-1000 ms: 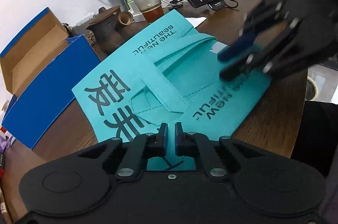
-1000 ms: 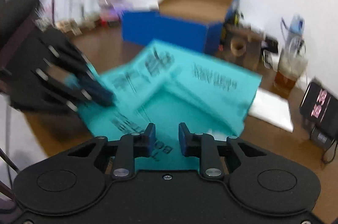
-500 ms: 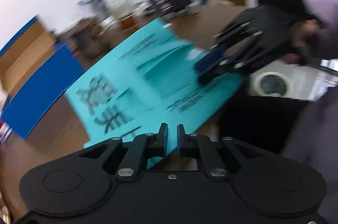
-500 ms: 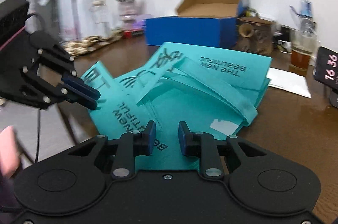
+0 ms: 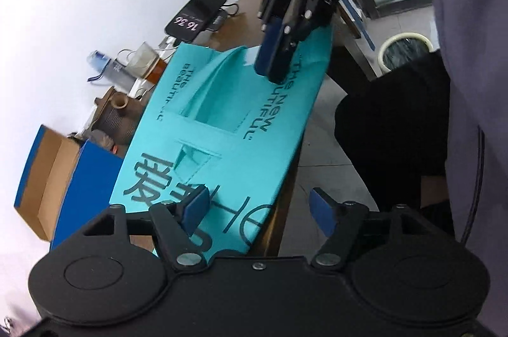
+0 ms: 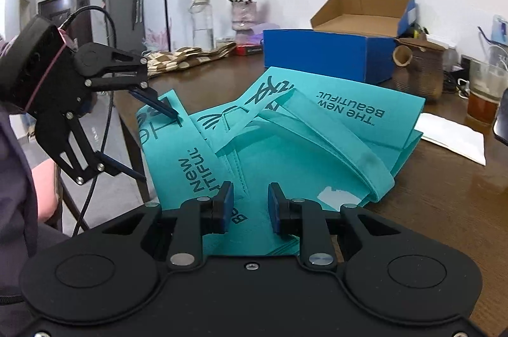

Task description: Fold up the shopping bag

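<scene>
Leftmost, left gripper (image 6: 158, 143) with jaws spread wide, upper finger tip touching near-left corner of teal shopping bag (image 6: 285, 140), lower finger off table edge; nothing clamped. Bag lies on brown table (image 6: 444, 203), partly folded, handles (image 6: 333, 140) looped on top, near edge overhanging table. Right gripper (image 6: 248, 203) over bag's near edge, jaws moderately apart, gripping nothing. Behind bag: blue shoe box (image 6: 336, 51). Far right: glass of tea (image 6: 484, 95), phone (image 5: 195, 16).

Teal shopping bag (image 6: 285, 146) with dark lettering, blue box (image 6: 330, 54) (brown inside), black grippers' blue pads (image 6: 226, 203), checkered cloth (image 6: 177, 59)
</scene>
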The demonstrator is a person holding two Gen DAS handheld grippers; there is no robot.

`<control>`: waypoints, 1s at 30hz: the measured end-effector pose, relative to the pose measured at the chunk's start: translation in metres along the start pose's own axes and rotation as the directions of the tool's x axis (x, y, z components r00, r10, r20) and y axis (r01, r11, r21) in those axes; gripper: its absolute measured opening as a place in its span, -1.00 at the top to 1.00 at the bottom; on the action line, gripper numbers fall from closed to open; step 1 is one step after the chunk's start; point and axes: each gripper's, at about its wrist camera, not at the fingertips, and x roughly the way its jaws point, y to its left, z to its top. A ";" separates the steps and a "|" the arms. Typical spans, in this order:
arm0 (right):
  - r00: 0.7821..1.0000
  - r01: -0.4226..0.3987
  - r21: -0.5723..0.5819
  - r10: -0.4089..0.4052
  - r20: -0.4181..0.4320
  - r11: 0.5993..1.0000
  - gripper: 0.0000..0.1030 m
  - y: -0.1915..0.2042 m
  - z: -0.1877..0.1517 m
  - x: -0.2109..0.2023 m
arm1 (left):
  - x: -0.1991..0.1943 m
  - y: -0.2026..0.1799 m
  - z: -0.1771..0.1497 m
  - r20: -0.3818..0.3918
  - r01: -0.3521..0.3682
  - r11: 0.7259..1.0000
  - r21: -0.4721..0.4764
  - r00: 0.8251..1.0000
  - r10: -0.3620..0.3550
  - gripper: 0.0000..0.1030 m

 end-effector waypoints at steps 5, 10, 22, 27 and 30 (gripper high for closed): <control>0.999 -0.051 -0.007 0.051 -0.016 0.999 0.51 -0.006 0.001 -0.004 | 0.006 0.008 0.003 0.003 0.121 0.990 -0.072 0.993 -0.121 0.05; 0.997 -0.059 -0.055 0.056 -0.050 0.997 0.50 -0.004 0.008 -0.005 | 0.014 0.022 0.001 0.004 0.136 0.986 -0.100 0.991 -0.136 0.18; 0.981 0.080 -0.618 -0.171 -0.090 0.782 -0.10 0.098 -0.005 -0.005 | 0.015 0.027 -0.001 -0.008 0.155 0.982 -0.111 0.988 -0.157 0.22; 0.965 0.106 -0.715 -0.245 -0.094 0.691 0.54 0.111 -0.012 0.003 | 0.011 0.024 0.000 -0.012 0.155 0.981 -0.113 0.987 -0.158 0.22; 0.967 0.100 -0.729 -0.240 -0.090 0.677 0.55 0.110 -0.017 -0.001 | 0.005 0.022 0.001 0.001 0.189 0.976 -0.108 0.982 -0.190 0.22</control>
